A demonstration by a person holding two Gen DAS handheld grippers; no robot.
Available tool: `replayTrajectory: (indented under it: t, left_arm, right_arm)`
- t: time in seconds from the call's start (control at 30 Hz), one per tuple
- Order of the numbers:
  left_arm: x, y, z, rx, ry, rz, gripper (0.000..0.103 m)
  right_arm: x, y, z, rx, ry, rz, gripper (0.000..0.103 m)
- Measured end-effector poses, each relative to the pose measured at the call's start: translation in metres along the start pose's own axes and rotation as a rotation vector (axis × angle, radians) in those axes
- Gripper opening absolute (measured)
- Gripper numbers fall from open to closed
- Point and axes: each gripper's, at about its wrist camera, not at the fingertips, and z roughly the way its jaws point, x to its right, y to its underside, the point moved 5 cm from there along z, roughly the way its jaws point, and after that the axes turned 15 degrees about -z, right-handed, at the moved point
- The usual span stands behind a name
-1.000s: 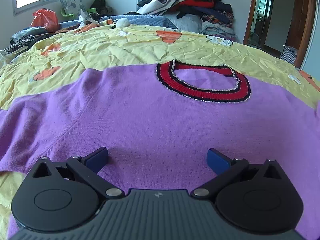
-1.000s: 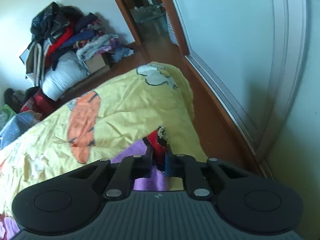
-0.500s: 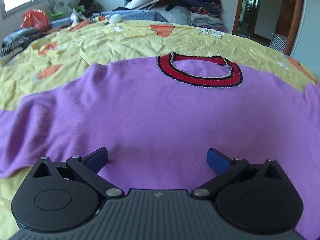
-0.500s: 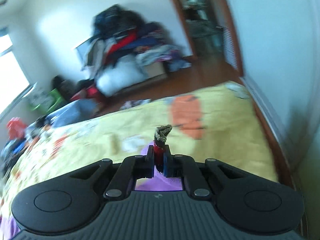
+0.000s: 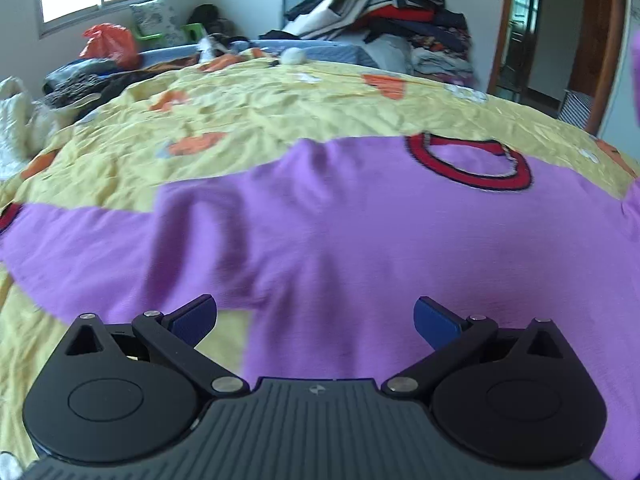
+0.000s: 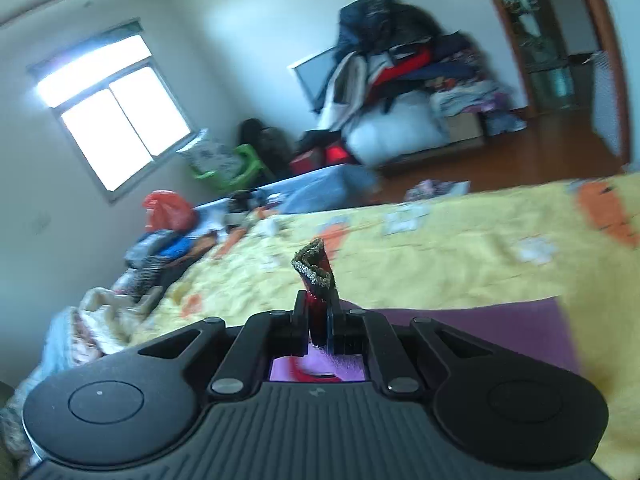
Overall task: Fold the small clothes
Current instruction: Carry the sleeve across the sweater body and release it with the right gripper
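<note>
A purple sweater (image 5: 360, 220) with a red knitted collar (image 5: 468, 156) lies spread on the yellow bedspread (image 5: 260, 116). Its left sleeve stretches out to a red cuff (image 5: 8, 216) at the left edge. My left gripper (image 5: 316, 316) is open and empty, low over the sweater's lower hem. My right gripper (image 6: 318, 320) is shut on the right sleeve's red cuff (image 6: 316, 272), which sticks up between the fingers with its glittery trim; purple sleeve fabric (image 6: 480, 328) hangs below it.
A tall pile of clothes (image 5: 384, 12) stands against the far wall. A red plastic bag (image 5: 108, 42) and loose garments lie at the bed's far left. A doorway (image 5: 532, 32) and wooden floor are at the right.
My right gripper has lifted the cuff and swung left, toward the bed's middle. My left gripper has shifted left along the hem, so the collar now sits to the right.
</note>
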Motion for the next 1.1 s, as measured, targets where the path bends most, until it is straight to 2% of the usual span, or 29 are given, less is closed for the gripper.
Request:
replayTrajectory:
  t: [0.1, 0.23, 0.47, 0.57, 0.6, 0.67, 0.7, 0.73, 0.87, 0.9, 0.93, 1.0, 1.03, 1.1]
  left_arm:
    - [-0.02, -0.004, -0.006, 0.001, -0.005, -0.016, 0.103]
    - [-0.041, -0.01, -0.014, 0.014, -0.033, -0.017, 0.103]
    - [-0.068, -0.014, -0.017, 0.006, -0.072, -0.037, 0.103]
    - [-0.071, -0.011, -0.015, -0.001, -0.086, -0.04, 0.103]
    - [-0.071, -0.011, -0.014, -0.006, -0.089, -0.042, 0.103]
    - [-0.07, -0.009, -0.012, -0.016, -0.094, -0.043, 0.103]
    - [-0.069, -0.009, -0.011, -0.022, -0.098, -0.043, 0.103]
    - [-0.068, -0.009, -0.011, -0.027, -0.097, -0.044, 0.103]
    - [-0.06, -0.014, -0.008, -0.039, -0.049, -0.08, 0.103]
    - [-0.057, -0.016, -0.007, -0.046, -0.024, -0.098, 0.103]
    - [-0.053, -0.019, -0.005, -0.054, 0.012, -0.121, 0.103]
    - [-0.043, -0.024, -0.001, -0.06, 0.101, -0.175, 0.103]
    - [-0.038, -0.027, 0.002, -0.073, 0.15, -0.205, 0.103]
    - [-0.026, -0.034, 0.011, -0.102, 0.259, -0.269, 0.103]
  right_arm:
    - [-0.038, 0.017, 0.044, -0.017, -0.065, 0.036, 0.007]
    - [-0.085, 0.056, 0.103, -0.097, -0.109, 0.037, 0.007]
    - [-0.13, 0.134, 0.184, -0.239, -0.131, 0.034, 0.007]
    - [-0.15, 0.161, 0.207, -0.281, -0.134, -0.022, 0.008]
    - [-0.159, 0.169, 0.213, -0.298, -0.155, -0.052, 0.011]
    - [-0.169, 0.184, 0.225, -0.359, -0.154, -0.08, 0.032]
    - [-0.171, 0.189, 0.227, -0.384, -0.138, -0.09, 0.063]
    - [-0.17, 0.189, 0.22, -0.375, -0.125, -0.105, 0.079]
    - [-0.147, 0.166, 0.161, -0.247, -0.059, -0.186, 0.083]
    - [-0.134, 0.16, 0.142, -0.21, -0.027, -0.218, 0.088]
    - [-0.122, 0.155, 0.13, -0.195, 0.002, -0.256, 0.098]
    - [-0.089, 0.151, 0.11, -0.204, 0.085, -0.372, 0.101]
    - [-0.07, 0.151, 0.105, -0.232, 0.138, -0.391, 0.101]
    - [-0.028, 0.153, 0.099, -0.282, 0.166, -0.362, 0.101]
